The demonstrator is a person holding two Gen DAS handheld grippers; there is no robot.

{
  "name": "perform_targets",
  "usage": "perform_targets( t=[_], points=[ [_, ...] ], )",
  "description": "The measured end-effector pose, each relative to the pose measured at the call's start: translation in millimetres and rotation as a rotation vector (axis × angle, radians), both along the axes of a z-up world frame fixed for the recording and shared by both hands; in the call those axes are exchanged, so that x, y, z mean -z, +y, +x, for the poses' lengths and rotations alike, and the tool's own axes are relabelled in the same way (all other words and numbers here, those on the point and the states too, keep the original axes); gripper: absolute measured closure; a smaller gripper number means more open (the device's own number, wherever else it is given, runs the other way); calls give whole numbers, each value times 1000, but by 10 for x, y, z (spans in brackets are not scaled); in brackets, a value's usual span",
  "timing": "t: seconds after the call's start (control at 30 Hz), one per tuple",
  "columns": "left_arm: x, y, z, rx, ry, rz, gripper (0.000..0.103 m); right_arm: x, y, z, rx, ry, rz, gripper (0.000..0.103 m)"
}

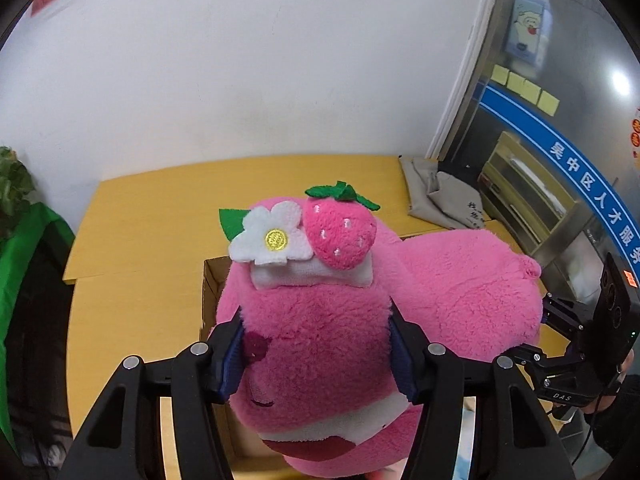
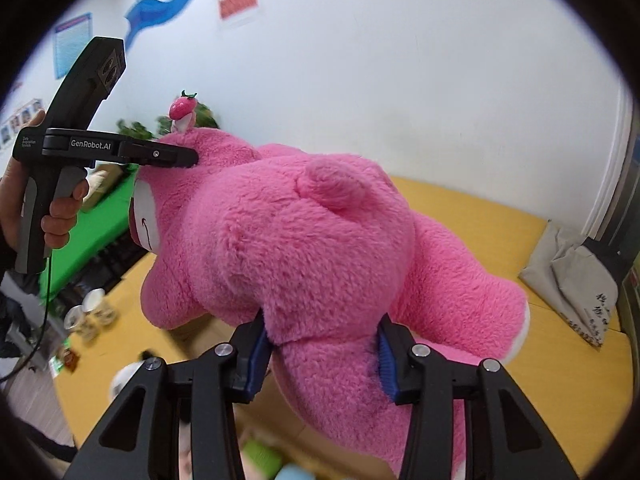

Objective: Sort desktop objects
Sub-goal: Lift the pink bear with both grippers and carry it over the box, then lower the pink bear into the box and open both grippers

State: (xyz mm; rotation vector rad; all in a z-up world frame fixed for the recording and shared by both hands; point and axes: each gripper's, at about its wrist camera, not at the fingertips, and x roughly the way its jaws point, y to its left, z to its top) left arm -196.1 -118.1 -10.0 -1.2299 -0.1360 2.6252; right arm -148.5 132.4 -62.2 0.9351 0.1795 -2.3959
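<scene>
The left gripper [image 1: 316,354] is clamped on the pink plush bear [image 1: 320,340]. The right gripper [image 2: 324,356] squeezes its body.

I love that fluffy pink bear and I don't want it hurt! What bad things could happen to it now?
The fluffy pink plush bear hangs in the air, pinched only by soft fur: the left tool squeezes its head, the right tool its lower body. Plush squashes, so it might slip out. Pulling the tools apart could strain seams. It could also miss the brown cardboard box partly hidden underneath.
</scene>
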Motion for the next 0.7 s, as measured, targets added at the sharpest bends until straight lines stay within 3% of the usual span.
perform_targets(
  t=[0.13,0.37,0.53,0.7],
  points=[
    [675,-278,-608,21,-73,15,39,512,-192,-334,19,-44,43,59],
    [1752,-499,-1064,29,-195,22,38,1407,-529,-918,52,-120,118,58],
    [2013,-491,-1048,21,-190,24,29,1786,-575,-1157,90,-169,142,51],
    [1961,-460,-943,35,-152,-2,20,1879,-532,-1237,92,-225,152,41]
  ],
)
